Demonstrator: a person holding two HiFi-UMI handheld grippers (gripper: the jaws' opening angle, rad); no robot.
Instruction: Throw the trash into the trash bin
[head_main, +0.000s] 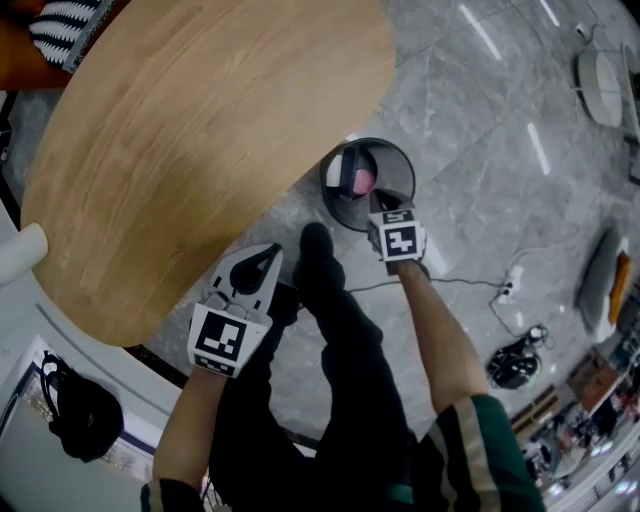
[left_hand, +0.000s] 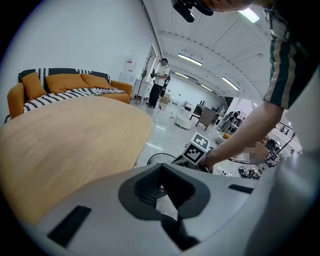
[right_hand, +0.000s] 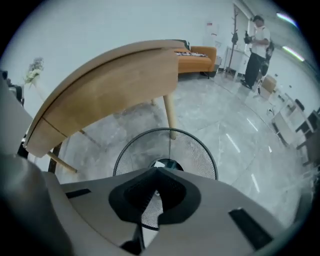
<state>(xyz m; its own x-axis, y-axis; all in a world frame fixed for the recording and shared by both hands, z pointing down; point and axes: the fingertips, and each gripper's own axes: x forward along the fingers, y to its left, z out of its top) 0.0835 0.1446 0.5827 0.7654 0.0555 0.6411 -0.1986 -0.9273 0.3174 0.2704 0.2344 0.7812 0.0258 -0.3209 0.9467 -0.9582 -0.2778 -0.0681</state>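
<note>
Two grippers are hanging empty, jaws together: the left gripper (head_main: 264, 262) beside the table (head_main: 200, 130), the right gripper (head_main: 386, 203) just over the trash bin (head_main: 403, 168). Trash (head_main: 362, 181) is lying inside the bin, and no more is showing on the table, so the job is looking done.

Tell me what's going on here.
A person stands by the round wooden table with a gripper in each hand. The right gripper hangs over the mesh trash bin on the floor, jaws shut and empty; pink and white trash lies inside. The left gripper, also shut and empty, is beside the table's edge.
</note>
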